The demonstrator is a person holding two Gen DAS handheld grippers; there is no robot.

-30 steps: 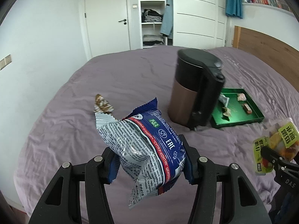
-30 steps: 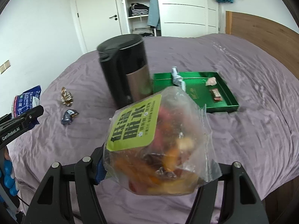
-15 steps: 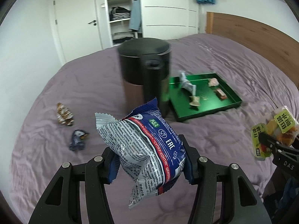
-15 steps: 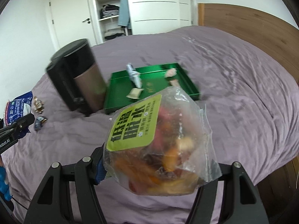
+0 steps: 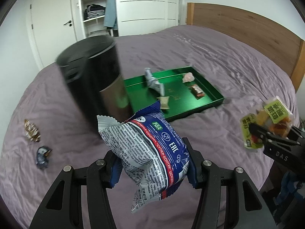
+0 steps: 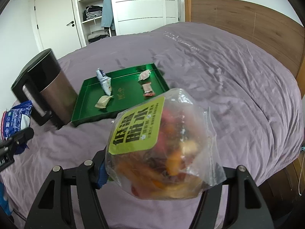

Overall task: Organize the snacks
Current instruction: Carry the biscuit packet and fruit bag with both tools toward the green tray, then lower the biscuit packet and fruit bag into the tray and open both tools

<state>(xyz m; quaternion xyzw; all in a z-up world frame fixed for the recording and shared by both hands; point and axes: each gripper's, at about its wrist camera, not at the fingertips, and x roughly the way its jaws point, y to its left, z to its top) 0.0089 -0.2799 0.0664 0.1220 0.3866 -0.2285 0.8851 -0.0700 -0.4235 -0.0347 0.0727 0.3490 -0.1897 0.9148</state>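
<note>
My left gripper (image 5: 152,164) is shut on a blue and white snack packet (image 5: 150,148), held above the purple bed. My right gripper (image 6: 152,164) is shut on a clear bag of dried fruit (image 6: 164,152) with a green label; it also shows in the left wrist view (image 5: 266,122) at the right. A green tray (image 6: 91,95) lies on the bed ahead and holds several small wrapped snacks (image 6: 104,82). Two loose wrapped candies (image 5: 32,130) lie on the bed to the left of the kettle.
A tall black and copper kettle (image 5: 95,84) stands just left of the tray (image 5: 190,110), close in front of my left gripper. A wooden headboard (image 6: 247,30) runs along the right. Wardrobe shelves and a door are at the back.
Both views have swung to the right and moved closer to the tray, which now sits nearer the middle. Both grips hold unchanged.
</note>
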